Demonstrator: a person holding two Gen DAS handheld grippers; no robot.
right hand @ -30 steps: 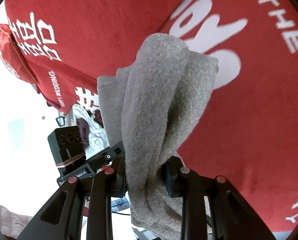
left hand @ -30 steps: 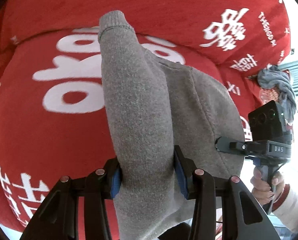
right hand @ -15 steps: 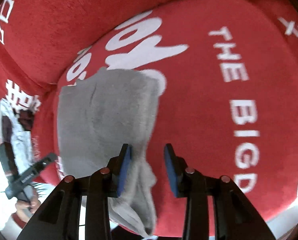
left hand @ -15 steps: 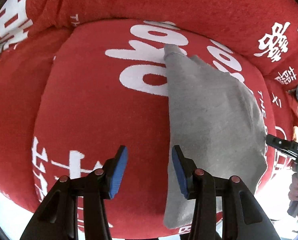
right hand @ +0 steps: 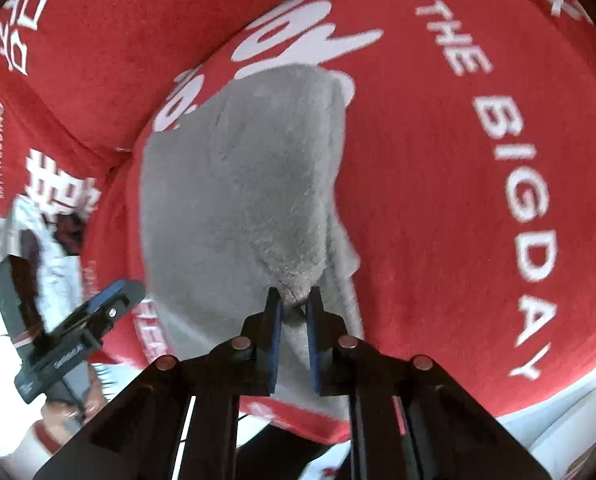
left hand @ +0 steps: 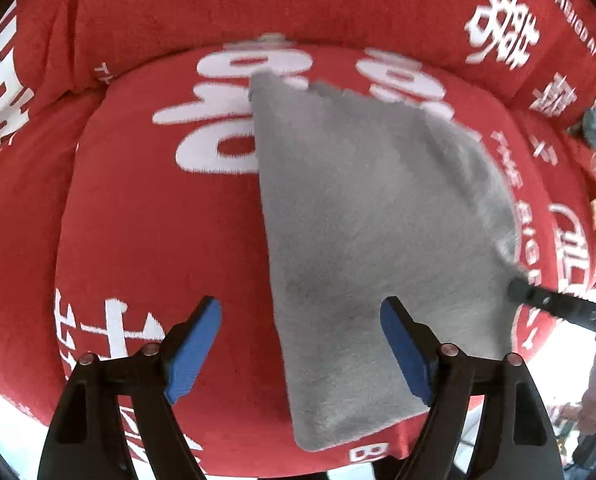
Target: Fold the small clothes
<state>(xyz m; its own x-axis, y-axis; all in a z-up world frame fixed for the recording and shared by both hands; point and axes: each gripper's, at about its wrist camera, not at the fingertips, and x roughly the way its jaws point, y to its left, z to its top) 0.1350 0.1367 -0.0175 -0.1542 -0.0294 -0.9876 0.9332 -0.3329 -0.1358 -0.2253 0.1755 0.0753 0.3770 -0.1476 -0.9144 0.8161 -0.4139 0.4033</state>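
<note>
From where I steer, my left gripper is spread wide and holds nothing, its blue pads poised above the near left edge of a grey knit garment. The garment lies flat on a red plush cushion printed with bold white lettering, its narrow ribbed end pointing far and its broad part spreading near and right. The knit looks soft and fuzzy, likely to drag on the plush rather than slide. Further right, my right gripper is clenched on a bunched fold of the garment's near right edge, which puckers between the pads. To fold well, I judge I should lift that pinched edge only a little and carry it leftward across the body, keeping the layers even, while the left gripper pins or catches the left edge so the cloth does not creep.
</note>
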